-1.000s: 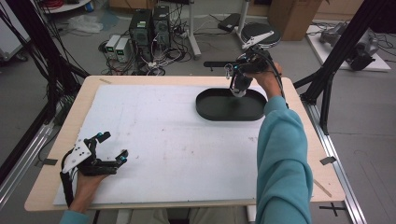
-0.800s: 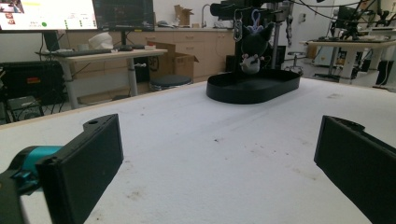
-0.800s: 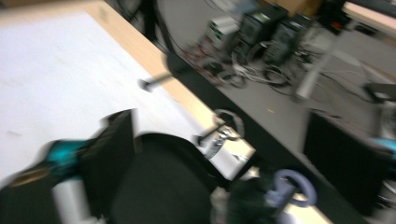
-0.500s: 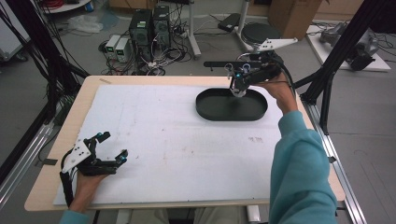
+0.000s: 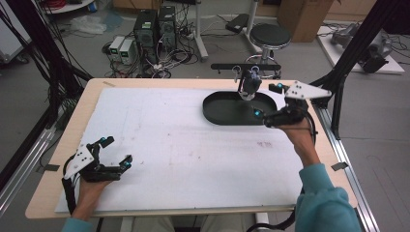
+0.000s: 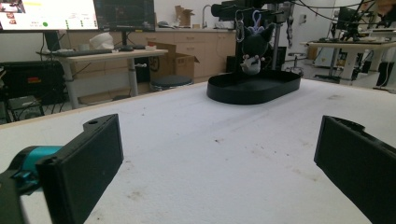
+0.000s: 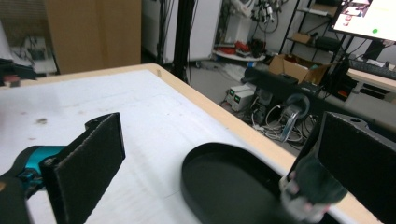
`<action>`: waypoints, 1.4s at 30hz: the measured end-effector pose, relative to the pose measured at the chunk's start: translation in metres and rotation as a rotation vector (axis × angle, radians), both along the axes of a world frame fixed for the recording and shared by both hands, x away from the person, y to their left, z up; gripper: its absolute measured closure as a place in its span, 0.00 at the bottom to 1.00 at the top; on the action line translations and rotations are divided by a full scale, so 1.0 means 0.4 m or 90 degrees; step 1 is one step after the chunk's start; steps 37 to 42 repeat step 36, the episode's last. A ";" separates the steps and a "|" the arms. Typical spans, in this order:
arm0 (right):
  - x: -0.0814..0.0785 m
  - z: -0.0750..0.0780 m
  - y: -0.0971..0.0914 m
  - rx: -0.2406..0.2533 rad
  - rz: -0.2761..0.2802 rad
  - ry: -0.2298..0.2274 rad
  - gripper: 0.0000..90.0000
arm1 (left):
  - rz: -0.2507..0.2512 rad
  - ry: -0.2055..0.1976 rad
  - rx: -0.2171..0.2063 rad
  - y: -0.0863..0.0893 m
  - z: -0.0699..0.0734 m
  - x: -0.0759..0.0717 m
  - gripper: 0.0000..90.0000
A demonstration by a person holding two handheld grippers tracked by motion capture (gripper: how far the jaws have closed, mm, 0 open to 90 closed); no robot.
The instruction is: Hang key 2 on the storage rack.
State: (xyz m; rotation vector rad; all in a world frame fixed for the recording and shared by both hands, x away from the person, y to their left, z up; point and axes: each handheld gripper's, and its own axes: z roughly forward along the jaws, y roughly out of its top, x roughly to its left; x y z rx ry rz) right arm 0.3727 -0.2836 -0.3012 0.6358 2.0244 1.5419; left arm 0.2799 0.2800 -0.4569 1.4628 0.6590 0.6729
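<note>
Apparently the step in hand is either hanging the small dark plush toy (image 5: 250, 85) on, or taking it off, the black bar (image 5: 245, 66) above the black oval tray (image 5: 227, 112) at the table's far right, with the right gripper (image 5: 271, 102) just beside the toy, jaws spread wide and empty. Next it would need to line both jaws around the toy before closing, while the left gripper (image 5: 114, 152) rests open and empty on the white mat (image 5: 183, 145), well apart. Whether the toy touches the tray is hard to make out, and the right gripper view cuts it off behind one jaw.
</note>
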 end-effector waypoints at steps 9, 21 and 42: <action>-0.109 -0.172 -0.040 0.019 -0.050 -0.012 0.01 | 0.005 -0.003 -0.002 -0.001 -0.001 -0.002 0.02; -0.169 -0.331 -0.086 0.083 -0.103 -0.057 0.01 | 0.008 -0.015 -0.006 0.001 -0.002 -0.006 0.02; -0.176 -0.386 -0.094 0.108 -0.112 -0.042 0.01 | 0.012 -0.019 -0.010 0.003 -0.003 -0.007 0.02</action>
